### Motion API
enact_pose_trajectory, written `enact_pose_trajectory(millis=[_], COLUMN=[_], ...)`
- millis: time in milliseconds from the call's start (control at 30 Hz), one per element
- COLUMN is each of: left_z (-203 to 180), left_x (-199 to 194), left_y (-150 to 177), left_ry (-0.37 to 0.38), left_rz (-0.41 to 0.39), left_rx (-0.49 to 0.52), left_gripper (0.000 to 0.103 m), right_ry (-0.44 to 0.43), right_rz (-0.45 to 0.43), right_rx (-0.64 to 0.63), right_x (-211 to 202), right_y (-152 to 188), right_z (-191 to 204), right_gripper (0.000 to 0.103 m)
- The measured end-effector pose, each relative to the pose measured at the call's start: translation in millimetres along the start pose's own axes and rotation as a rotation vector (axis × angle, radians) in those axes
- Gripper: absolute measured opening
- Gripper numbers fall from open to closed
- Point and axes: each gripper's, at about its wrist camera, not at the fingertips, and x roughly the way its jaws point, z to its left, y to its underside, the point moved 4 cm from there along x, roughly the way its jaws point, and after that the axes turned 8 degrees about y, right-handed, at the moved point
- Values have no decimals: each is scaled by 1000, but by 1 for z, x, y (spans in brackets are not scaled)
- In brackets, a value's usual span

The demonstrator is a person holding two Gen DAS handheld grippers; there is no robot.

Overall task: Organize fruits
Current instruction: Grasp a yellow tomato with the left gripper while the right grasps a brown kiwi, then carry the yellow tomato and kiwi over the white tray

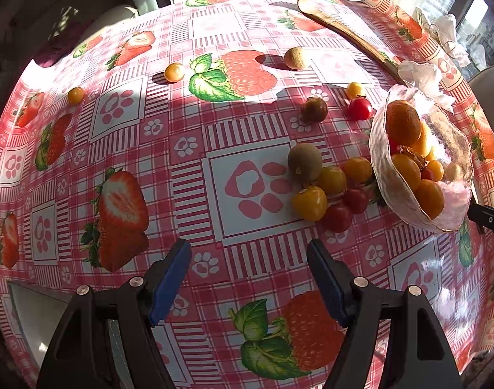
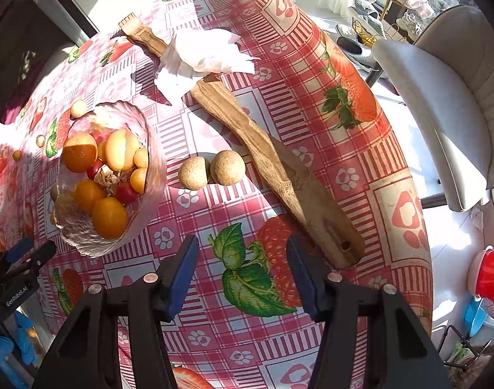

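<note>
A glass bowl (image 1: 454, 214) holding several orange, yellow and red fruits stands on the strawberry-print tablecloth; it also shows in the right wrist view (image 2: 156, 149). A kiwi (image 1: 304, 162) and a cluster of yellow and red cherry tomatoes (image 1: 331, 194) lie just left of the bowl. More tomatoes (image 1: 360, 108) and a dark one (image 1: 314, 109) lie farther back. Two tan round fruits (image 2: 211, 168) lie right of the bowl. My left gripper (image 1: 248, 280) is open and empty, short of the cluster. My right gripper (image 2: 242, 275) is open and empty, near the two tan fruits.
A long wooden board (image 2: 272, 168) lies diagonally on the table with a crumpled white tissue (image 2: 201, 58) on its far end. Loose yellow fruits (image 1: 174, 72) and a tan one (image 1: 296, 58) lie far back. A grey chair (image 2: 457, 103) stands at the right table edge.
</note>
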Motion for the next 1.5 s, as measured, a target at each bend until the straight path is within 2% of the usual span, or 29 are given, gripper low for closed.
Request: enact_pose_trajectory(millis=[100,200,433,533,733,900,1033,1133,1200,1267,1300,1333,1367,1400,1500], left_z=[1,1,1,-1,-4,-7,-10,-12,-12,-12,-12,-11,-11,-10,-9], left_x=[5,8,-2,3,12,12,12,11,12,12,12,12,13,16,14], left_y=[-4,-11,-26,-32,-38,-45,-52,-52,-52,-51,-51,-50,-49,-47,-42], left_ry=[7,11,25,15,21,17,48,84,90,105,107,106,104,103,108], left_rz=[0,-6,-62,-44,-40,-46,-56,-64,-63,-63,-62,-59,-47,-29,-40], left_rx=[-18,-32,-63,-51,-50,-16,3,16,24,28,32,37,45,50,70], left_gripper=[75,75,75,75,75,75,75,63,63,51,49,39,24,24,24], right_ry=[-9,-34,-28,-35,-70,-115,-160,-141,-138,-138,-137,-134,-131,-127,-131], right_rz=[-16,-42,-82,-52,-23,-10,8,21,12,12,9,6,4,3,8], right_rx=[-9,33,116,110,113,110,114,99,114,127,131,131,129,130,143], right_x=[5,3,4,11,15,15,18,22,22,23,23,23,23,22,20], right_y=[-11,-20,-41,-45,-38,-30,-27,-23,-22,-23,-24,-24,-24,-24,-19], right_z=[-1,-5,-11,-3,5,10,13,16,15,13,13,12,12,12,11], right_gripper=[60,60,59,59,43,43,43,40,37,27,27,27,27,27,27])
